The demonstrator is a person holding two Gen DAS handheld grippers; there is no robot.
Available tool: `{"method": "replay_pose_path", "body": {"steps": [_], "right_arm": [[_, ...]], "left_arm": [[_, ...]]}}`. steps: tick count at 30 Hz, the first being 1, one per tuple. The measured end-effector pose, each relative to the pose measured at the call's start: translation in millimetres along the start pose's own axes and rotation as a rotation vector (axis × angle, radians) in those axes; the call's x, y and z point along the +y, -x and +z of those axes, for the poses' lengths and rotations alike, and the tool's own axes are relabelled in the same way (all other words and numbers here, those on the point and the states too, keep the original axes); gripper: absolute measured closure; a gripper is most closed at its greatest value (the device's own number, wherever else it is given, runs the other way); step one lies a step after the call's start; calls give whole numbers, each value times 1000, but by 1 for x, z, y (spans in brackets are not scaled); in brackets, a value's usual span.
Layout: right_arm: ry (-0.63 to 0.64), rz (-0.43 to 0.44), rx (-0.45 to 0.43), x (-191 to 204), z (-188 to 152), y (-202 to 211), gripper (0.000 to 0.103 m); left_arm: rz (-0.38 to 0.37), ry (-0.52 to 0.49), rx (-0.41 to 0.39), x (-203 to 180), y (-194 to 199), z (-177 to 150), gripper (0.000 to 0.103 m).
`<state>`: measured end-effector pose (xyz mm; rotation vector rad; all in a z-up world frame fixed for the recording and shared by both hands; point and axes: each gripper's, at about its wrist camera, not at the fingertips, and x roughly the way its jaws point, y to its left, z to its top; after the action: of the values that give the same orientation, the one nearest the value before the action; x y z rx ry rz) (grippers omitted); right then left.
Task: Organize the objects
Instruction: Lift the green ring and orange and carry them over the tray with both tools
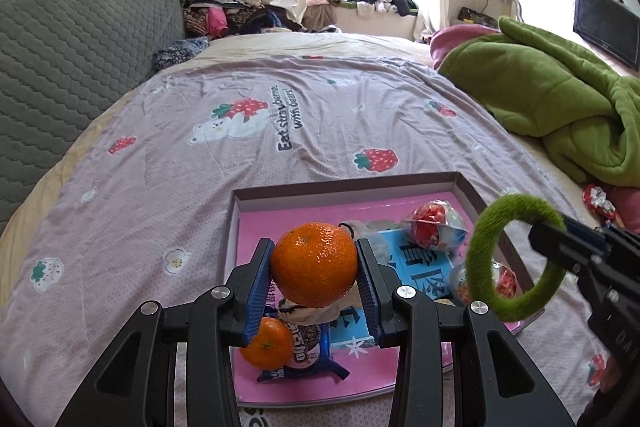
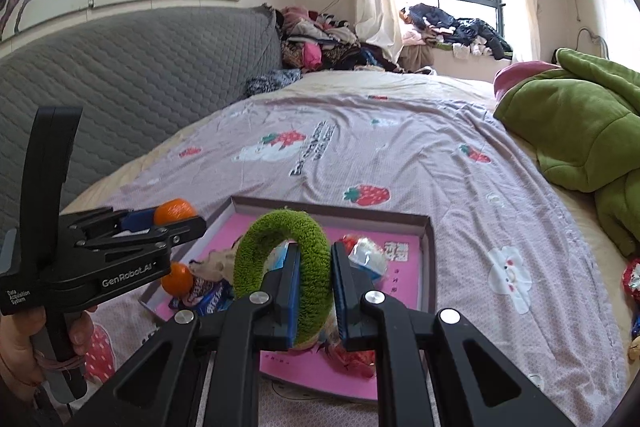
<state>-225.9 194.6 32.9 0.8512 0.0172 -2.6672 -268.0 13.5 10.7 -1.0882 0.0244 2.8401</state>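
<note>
**A:** Left wrist view first: what's lying around that box [image 1: 466, 187]?

**B:** It sits on the bed, on the pink strawberry quilt [image 1: 248, 131]. A heaped green blanket [image 1: 560, 107] lies to the right, just beyond the box's far right corner. A grey quilted headboard [image 1: 72, 59] runs along the left, and piled clothes [image 1: 224, 7] are far off near the window.

**A:** Anything in the way inside the box?

**B:** Plenty. A second orange [image 1: 267, 343] lies near the left wall, touching a blue snack packet [image 1: 306, 351]. Red-and-clear wrapped sweets [image 1: 434, 225] lie toward the far right, and blue printed paper is in the middle. Bare pink floor shows along the far edge and the near edge.

**A:** Room outside it?

**B:** The quilt to the left and beyond the box is open and flat.

**A:** And the tongs?

**B:** The left tongs [image 1: 316, 267] are partly closed, blue pads pressing both sides of an orange [image 1: 314, 263], which is glossy, round and dimpled. It is held above the box's near-left part. The right tongs [image 2: 314, 291] are closed tight on a fuzzy green ring [image 2: 280, 227], standing upright, its lower arc pinched between the pads. It hangs over the near-right part of the box. A hand [image 2: 20, 347] grips the left handle.
</note>
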Motion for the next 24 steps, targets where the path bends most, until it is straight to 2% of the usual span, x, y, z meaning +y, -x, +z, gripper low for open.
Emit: {"method": "replay_pose_path", "body": {"steps": [8,15,24], "right_arm": [[54,-11,67,11,-12,-19,88],[115,-80,118,17,-25,-34,88],[142,-146,128,11,-29,-45,88]], "left_arm": [[-9,-38,34,-16,-20,-11,61],[-23,-72,90,-30,-40,-29,61],[-39,-100,122,-44,-51,-45,61]]}}
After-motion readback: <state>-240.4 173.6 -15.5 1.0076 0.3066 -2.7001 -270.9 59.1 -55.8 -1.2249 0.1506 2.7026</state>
